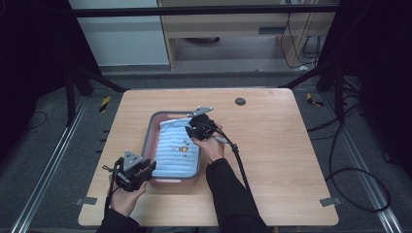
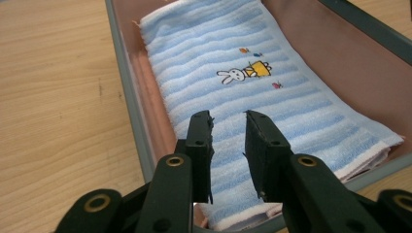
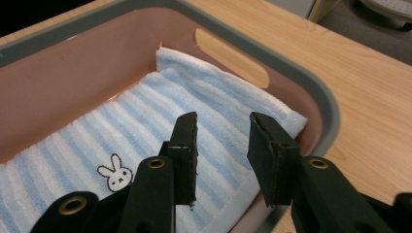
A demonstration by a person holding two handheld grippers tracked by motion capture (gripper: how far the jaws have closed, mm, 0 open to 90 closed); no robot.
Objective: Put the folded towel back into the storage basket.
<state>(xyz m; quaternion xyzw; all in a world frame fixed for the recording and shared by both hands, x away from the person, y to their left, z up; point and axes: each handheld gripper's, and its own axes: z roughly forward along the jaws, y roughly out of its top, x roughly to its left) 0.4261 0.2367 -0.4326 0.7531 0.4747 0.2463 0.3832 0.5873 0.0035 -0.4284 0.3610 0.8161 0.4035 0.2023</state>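
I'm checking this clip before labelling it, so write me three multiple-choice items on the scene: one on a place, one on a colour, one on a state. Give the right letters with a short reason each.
1. Where does the folded towel lie?
A. On the bare table
B. Inside the pink tray
C. On the floor

2. What colours are the towel's stripes?
A. Red and black
B. Green and yellow
C. Light blue and white

3. How do the jaws of the left tool stand?
A. Apart, with nothing between them
B. Clamped on the towel
C. Clamped on the tray's rim

Answers:
1. B, since the tray's pink walls and grey rim run round the towel in the high view.
2. C, as the left gripper view shows light blue and white bands with a small rabbit picture.
3. A, because a gap shows between the jaws above the towel.
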